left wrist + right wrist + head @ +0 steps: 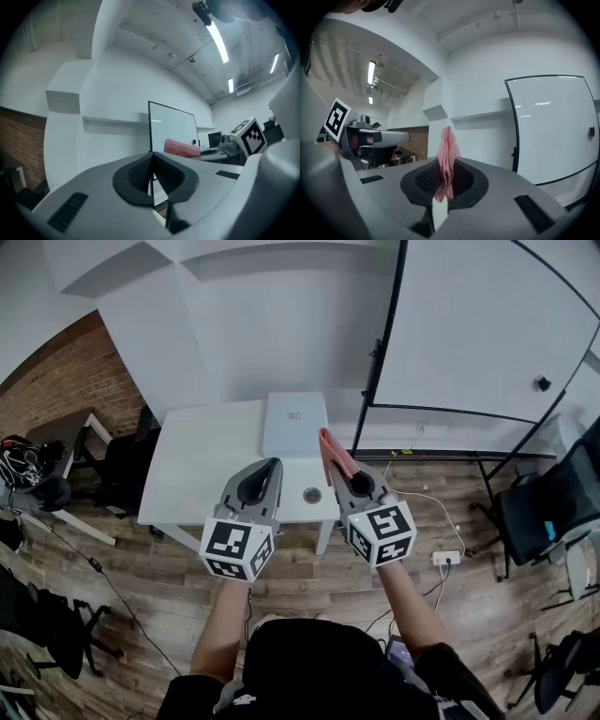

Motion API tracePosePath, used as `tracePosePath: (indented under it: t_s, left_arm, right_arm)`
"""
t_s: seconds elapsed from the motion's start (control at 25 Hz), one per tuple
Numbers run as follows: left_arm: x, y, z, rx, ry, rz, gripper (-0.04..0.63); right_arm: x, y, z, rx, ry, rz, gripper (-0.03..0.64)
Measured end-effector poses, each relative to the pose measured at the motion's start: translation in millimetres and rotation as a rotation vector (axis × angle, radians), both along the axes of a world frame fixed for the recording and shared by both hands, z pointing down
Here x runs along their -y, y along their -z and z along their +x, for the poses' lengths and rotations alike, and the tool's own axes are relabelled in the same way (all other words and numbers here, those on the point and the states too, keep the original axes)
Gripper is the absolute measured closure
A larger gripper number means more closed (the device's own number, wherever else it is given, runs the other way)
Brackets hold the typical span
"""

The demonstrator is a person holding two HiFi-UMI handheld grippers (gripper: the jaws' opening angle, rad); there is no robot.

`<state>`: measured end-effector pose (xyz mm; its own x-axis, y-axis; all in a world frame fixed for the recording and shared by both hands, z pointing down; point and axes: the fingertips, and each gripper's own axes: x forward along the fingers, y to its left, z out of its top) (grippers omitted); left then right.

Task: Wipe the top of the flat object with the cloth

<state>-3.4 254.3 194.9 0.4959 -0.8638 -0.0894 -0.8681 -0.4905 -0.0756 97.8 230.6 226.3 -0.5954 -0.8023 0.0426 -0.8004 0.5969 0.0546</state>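
A flat pale-blue object (pixel 294 425) lies on the far side of a white table (pixel 197 460). My right gripper (pixel 348 474) is shut on a pink cloth (pixel 333 454), which sticks out past its tips toward the flat object's near right corner. In the right gripper view the cloth (pixel 448 157) stands pinched between the dark pads of the right gripper (pixel 445 180). My left gripper (pixel 274 465) hovers over the table's near edge, shut and empty. In its own view the left gripper (pixel 152 164) has its pads together, with the cloth (pixel 182 147) off to the right.
A small round item (pixel 312 494) sits near the table's front edge between the grippers. A whiteboard on a black stand (pixel 469 334) rises at the right, with a power strip (pixel 445 558) and cables on the wood floor. Chairs stand at far right (pixel 548 502) and left (pixel 122 460).
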Motion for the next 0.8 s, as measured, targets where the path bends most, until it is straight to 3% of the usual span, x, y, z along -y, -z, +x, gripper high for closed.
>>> tracePosePath:
  t_s: [0.8]
  left_arm:
    - [-11, -12, 25, 0.01, -0.01, -0.025, 0.584]
  right_arm:
    - [-9, -11, 25, 0.044, -0.001, -0.008, 0.572]
